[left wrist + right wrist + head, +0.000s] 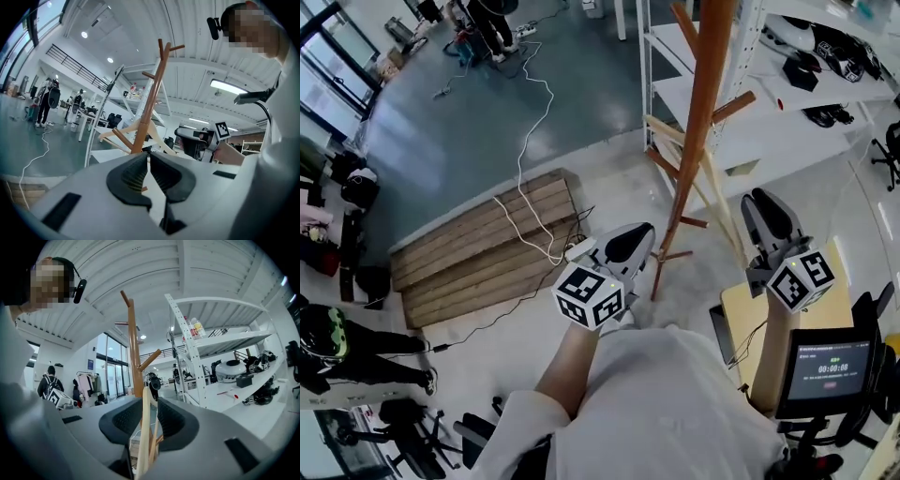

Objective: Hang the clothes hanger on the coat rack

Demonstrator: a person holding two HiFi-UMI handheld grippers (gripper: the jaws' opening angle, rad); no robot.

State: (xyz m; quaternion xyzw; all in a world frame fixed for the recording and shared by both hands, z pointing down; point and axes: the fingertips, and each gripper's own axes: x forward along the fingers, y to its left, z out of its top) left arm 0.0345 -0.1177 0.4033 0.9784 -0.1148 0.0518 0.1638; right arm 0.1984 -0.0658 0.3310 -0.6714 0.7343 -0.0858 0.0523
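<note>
The brown wooden coat rack (703, 103) stands in front of me, its pole and pegs also in the left gripper view (149, 108) and the right gripper view (135, 348). A pale wooden clothes hanger (712, 192) slants beside the pole, level with a lower peg. I cannot tell whether it rests on a peg. My right gripper (759, 202) is shut on one arm of the hanger (144, 437), which runs up between its jaws (150, 401). My left gripper (639, 234) hovers left of the pole base, jaws closed on nothing (149, 157). The hanger (154, 133) also shows behind them.
White metal shelving (787, 112) with gear on it stands right behind the rack. A wooden pallet (487, 244) and a white cable (530, 141) lie on the floor to the left. A screen (827, 370) and a small table (741, 319) sit at the lower right.
</note>
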